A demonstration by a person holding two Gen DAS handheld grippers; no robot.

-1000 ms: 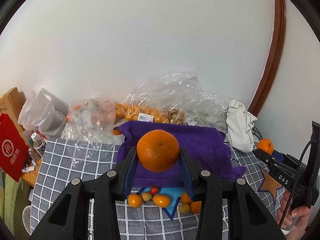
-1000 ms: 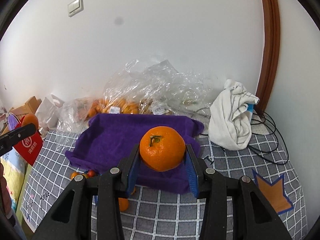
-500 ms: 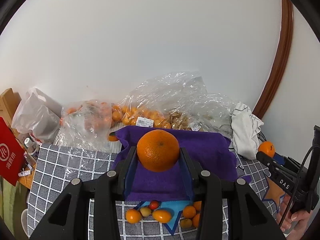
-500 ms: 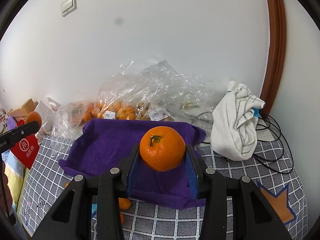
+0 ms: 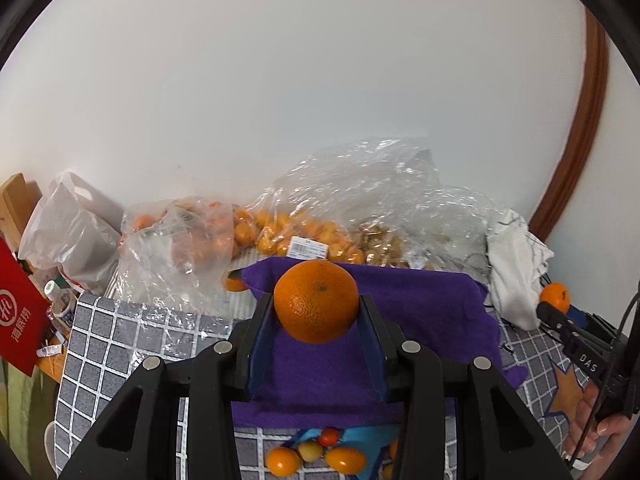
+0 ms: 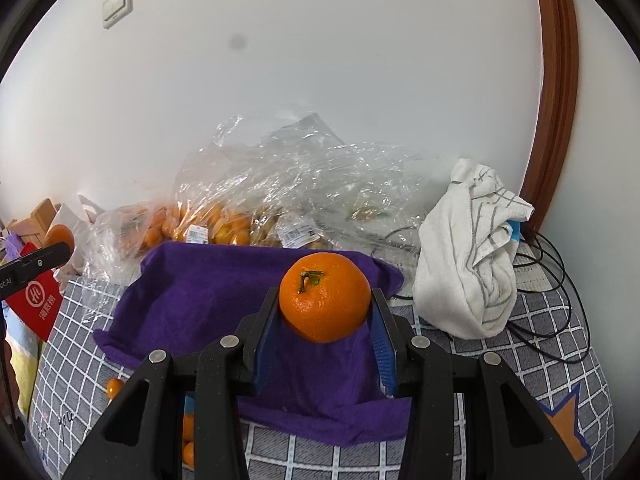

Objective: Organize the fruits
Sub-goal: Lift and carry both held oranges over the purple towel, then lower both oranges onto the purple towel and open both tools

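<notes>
My left gripper (image 5: 316, 312) is shut on a large orange (image 5: 316, 302), held in the air above the purple cloth (image 5: 432, 312). My right gripper (image 6: 325, 308) is shut on a second orange with a green stem (image 6: 325, 297), also above the purple cloth (image 6: 192, 300). Small loose fruits (image 5: 312, 456) lie on the checked tablecloth just before the cloth's near edge. In the left wrist view the right gripper (image 5: 560, 316) shows at the far right with its orange (image 5: 555, 297). In the right wrist view the left gripper (image 6: 32, 264) and its orange (image 6: 60, 236) show at the far left.
Clear plastic bags of small oranges (image 5: 304, 236) lie against the wall behind the cloth. A white towel (image 6: 472, 252) and black cables (image 6: 552, 280) sit at the right. A red paper bag (image 5: 18, 316) and white bag (image 5: 68, 232) stand left. A hand (image 5: 592, 428) grips the right tool.
Both grippers have moved forward and a little down toward the purple cloth, each still clamped on its orange. The cloth and bags now look nearer and larger.
</notes>
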